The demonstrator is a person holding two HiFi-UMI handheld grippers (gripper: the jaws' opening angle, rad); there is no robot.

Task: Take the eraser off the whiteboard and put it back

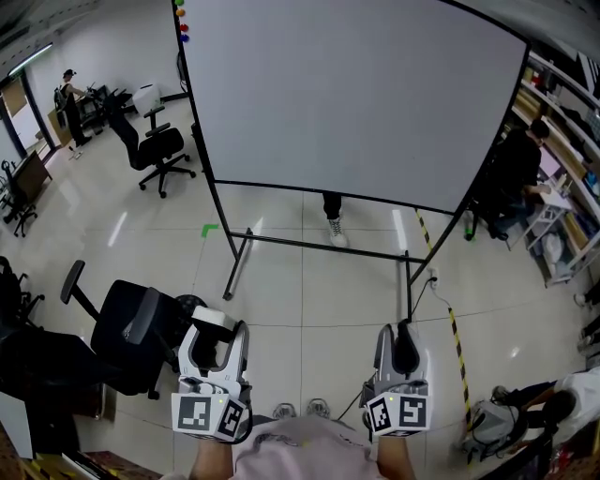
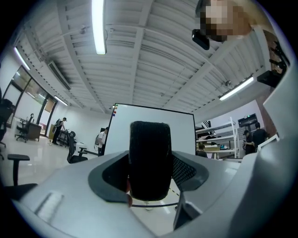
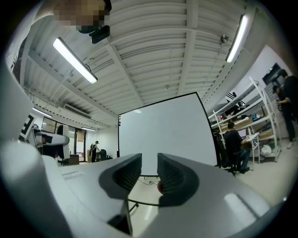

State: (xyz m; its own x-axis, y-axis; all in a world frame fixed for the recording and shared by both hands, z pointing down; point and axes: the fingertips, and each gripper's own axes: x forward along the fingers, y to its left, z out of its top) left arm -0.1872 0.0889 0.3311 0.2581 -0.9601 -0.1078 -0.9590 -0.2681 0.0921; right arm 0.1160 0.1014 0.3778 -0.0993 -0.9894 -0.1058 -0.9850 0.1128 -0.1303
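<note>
Left gripper view shows the eraser (image 2: pixel 149 158) as a dark, felt-faced block upright between the jaws of the left gripper (image 1: pixel 217 339), which are clamped on its two sides. In the head view the eraser's pale back (image 1: pixel 214 320) shows at that gripper's tip, near the person and low in the scene. The first half of the task looks done, since the eraser is off the whiteboard (image 1: pixel 347 94) and in hand. The second half is left: the whiteboard stands on its wheeled frame at the far side, well apart from both grippers across a stretch of tiled floor (image 1: pixel 309 291), and its face is bare apart from a few coloured magnets (image 1: pixel 180 23) at its top left corner. The right gripper (image 1: pixel 403 339) is empty, its jaws a narrow gap apart with nothing between them. To finish, I judge the eraser must be carried to the board and set against it.
</note>
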